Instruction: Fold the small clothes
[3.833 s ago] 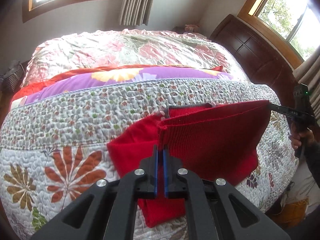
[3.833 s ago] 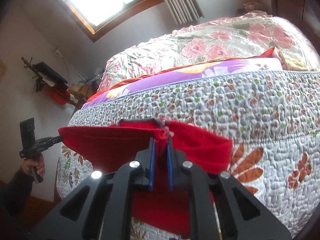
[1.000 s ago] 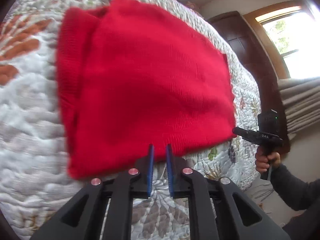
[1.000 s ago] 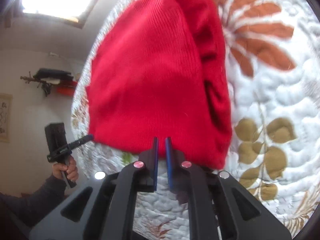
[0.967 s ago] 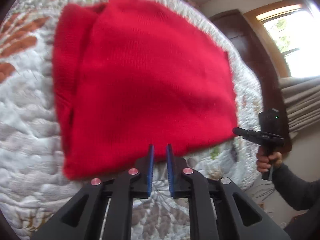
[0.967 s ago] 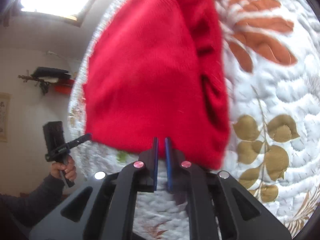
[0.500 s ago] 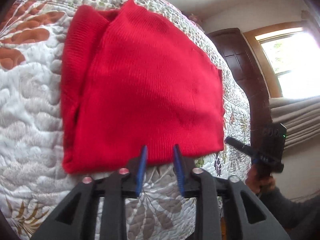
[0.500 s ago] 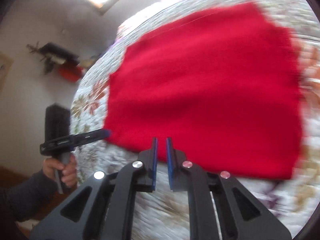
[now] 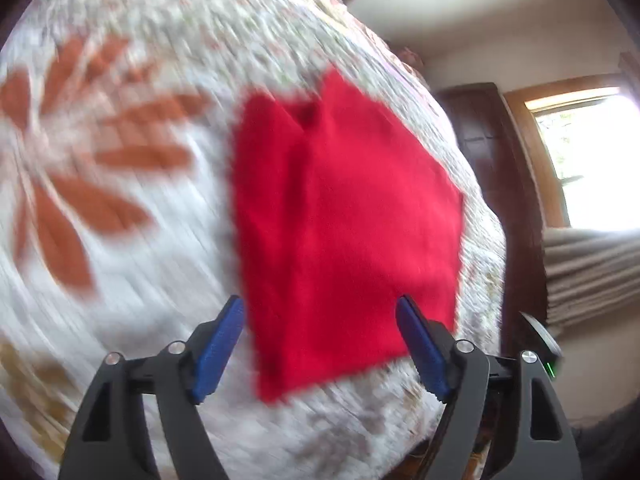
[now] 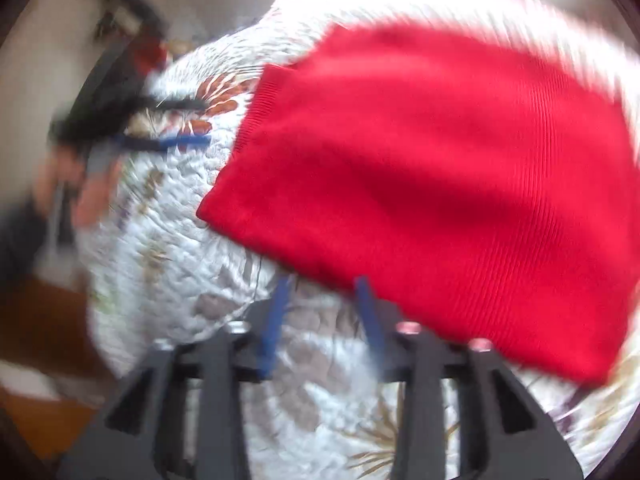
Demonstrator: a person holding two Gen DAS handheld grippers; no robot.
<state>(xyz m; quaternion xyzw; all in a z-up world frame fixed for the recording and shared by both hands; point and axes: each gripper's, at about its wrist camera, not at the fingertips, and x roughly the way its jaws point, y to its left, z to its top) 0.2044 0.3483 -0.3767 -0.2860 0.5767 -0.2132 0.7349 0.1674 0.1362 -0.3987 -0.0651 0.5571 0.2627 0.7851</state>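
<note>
A red knit garment [image 9: 340, 224] lies folded flat on the floral quilt [image 9: 120, 208] of a bed. In the left wrist view my left gripper [image 9: 320, 312] is wide open just above the garment's near edge, holding nothing. In the right wrist view the same red garment [image 10: 440, 184] fills the upper right, and my right gripper [image 10: 322, 286] stands open by its near edge with nothing between the fingers. The left gripper [image 10: 192, 124] also shows blurred at the left of that view, open, with a hand on its grip. Both views are motion-blurred.
The quilt's edge falls away in front of the garment toward the floor [image 10: 36, 416]. A dark wooden headboard [image 9: 492, 136], a window [image 9: 592, 160] and curtains [image 9: 592, 272] lie to the right in the left wrist view. Dark items [image 10: 124, 0] hang on the far wall.
Both grippers have let go of the red garment's near edge and opened. Both have swung sideways, so the garment now sits off-centre in each view.
</note>
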